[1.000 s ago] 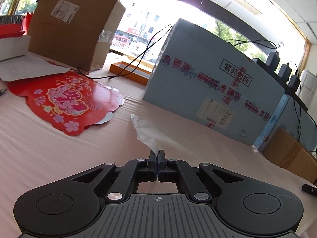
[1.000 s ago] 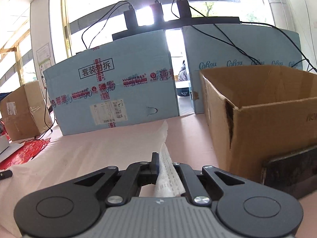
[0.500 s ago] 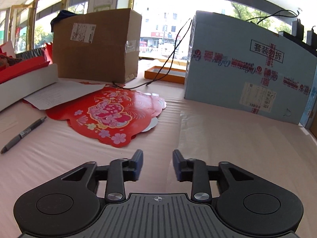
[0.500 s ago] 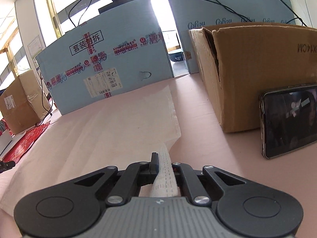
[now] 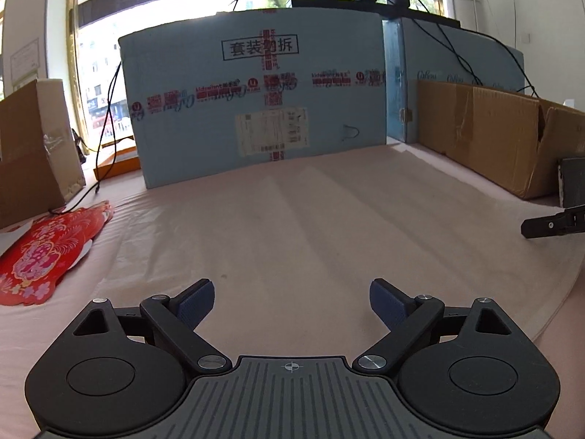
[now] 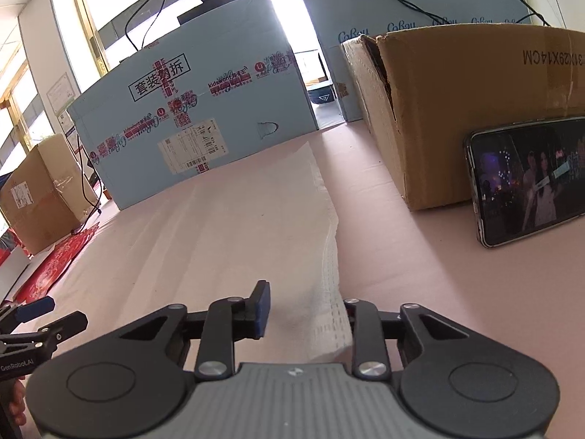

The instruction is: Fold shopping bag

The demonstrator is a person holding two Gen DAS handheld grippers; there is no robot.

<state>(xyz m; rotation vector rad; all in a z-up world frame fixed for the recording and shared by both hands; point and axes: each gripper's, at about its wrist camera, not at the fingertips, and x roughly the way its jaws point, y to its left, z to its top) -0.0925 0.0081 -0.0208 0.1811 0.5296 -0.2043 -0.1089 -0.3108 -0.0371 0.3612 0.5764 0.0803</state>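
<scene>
The shopping bag is thin, pale and see-through, and lies spread flat on the pink table. My left gripper hovers low over the bag's near part; its jaws are opening wide and nothing is gripped between them. In the right wrist view the bag runs away from me, with its bunched white edge lying between the fingers of my right gripper. Those jaws are opening, and the blue left pad stands clear of the edge. The right finger is hidden behind the bag. Each gripper shows at the edge of the other view: the right gripper, the left gripper.
A large blue carton stands across the back. A brown cardboard box is on the right with a phone leaning on it. A red paper decoration and another brown box lie on the left, with cables.
The left gripper let go of the bag's corner, opened wide and swung right over the flat bag. The right gripper sank a little and its jaws parted from the bag's edge.
</scene>
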